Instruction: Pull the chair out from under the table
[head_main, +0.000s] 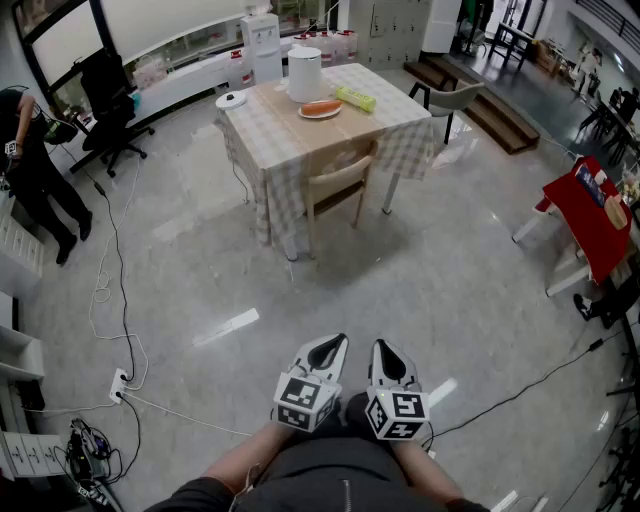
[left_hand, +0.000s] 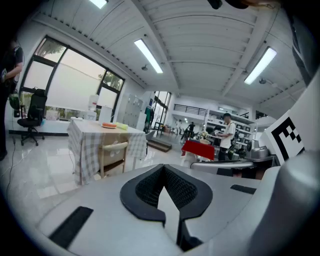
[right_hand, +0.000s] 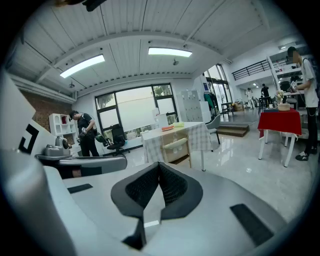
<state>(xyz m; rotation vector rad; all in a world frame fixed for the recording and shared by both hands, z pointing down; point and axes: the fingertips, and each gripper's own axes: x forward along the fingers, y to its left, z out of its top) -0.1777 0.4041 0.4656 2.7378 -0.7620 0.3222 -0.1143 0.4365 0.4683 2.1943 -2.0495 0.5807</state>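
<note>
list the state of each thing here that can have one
wooden chair, tucked under the table, not pulled out
table, covered with a checked cloth
left gripper, fingers shut, empty
right gripper, fingers shut, empty
white container, upright on the table
plate, holding orange food

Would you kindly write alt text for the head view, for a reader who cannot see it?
A wooden chair sits tucked under a table with a checked cloth, some way ahead. Low in the frame, the left claw and right claw are held side by side, both shut and empty.
</note>
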